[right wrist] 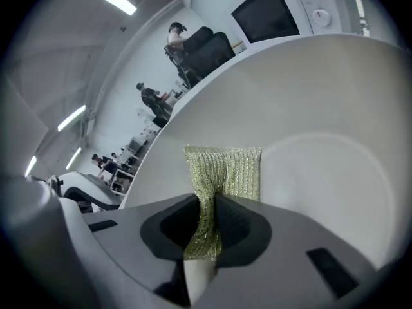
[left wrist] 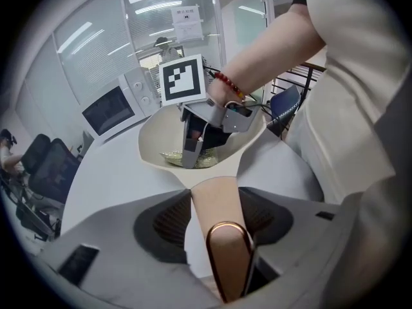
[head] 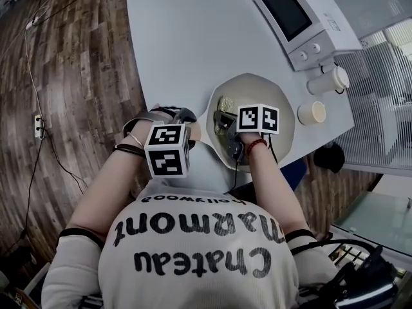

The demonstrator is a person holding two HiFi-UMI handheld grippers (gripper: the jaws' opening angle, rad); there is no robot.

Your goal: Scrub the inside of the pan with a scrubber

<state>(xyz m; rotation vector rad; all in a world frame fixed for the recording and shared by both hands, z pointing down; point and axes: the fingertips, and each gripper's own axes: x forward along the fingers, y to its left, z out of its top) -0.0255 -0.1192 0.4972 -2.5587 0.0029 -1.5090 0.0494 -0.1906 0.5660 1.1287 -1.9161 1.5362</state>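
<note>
My left tongs (left wrist: 217, 214) are closed on the tan handle (left wrist: 215, 195) of the round cream pan (left wrist: 154, 150). The pan stands on the white table (left wrist: 109, 185) just ahead of these tongs. My right tongs (right wrist: 207, 227) pinch one end of the yellow-green mesh scrubber (right wrist: 225, 172). Its free end spreads out ahead of them, low inside the pan.

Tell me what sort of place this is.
Most likely an office or lab workspace, not a home kitchen: a microwave sits on a white table, with glass partitions and office chairs behind.
</note>
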